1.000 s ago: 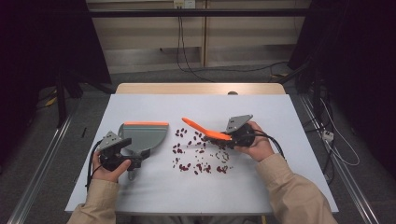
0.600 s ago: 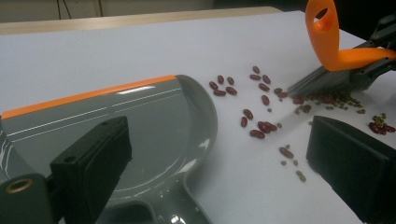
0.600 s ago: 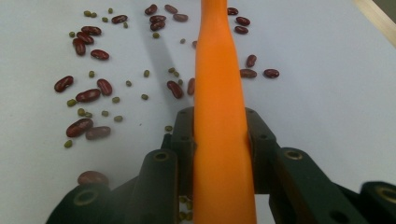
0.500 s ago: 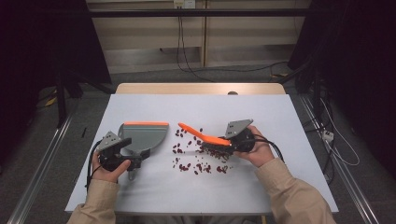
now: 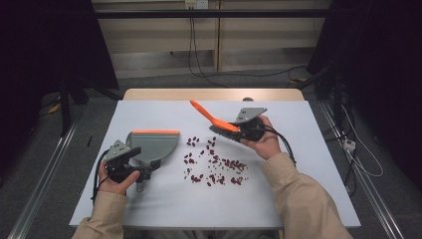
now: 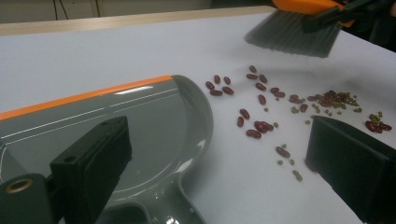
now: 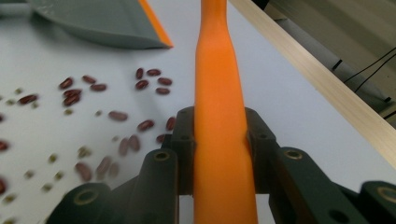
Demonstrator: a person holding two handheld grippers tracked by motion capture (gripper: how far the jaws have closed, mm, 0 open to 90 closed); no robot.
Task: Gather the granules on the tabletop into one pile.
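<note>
Red beans [image 5: 215,164] and small green ones lie scattered mid-table. A grey dustpan with an orange lip [image 5: 155,143] rests on the white table left of them. My left gripper [image 5: 147,168] is at the dustpan's handle; in the left gripper view its jaws [image 6: 217,140] stand wide apart, one over the pan [image 6: 140,126], the other on the bare table beside the beans [image 6: 261,126]. My right gripper [image 5: 238,130] is shut on the orange brush handle [image 7: 219,93], held above the far side of the beans. The grey bristles [image 6: 294,39] hang off the table.
The white table top [image 5: 308,199] has a wooden far edge [image 5: 214,94]. Cables trail from both grippers. Dark floor, rails and cords surround the table.
My right gripper has lifted the brush and carried it toward the far side of the table; the handle now tilts up more steeply. The left gripper and dustpan have stayed put.
</note>
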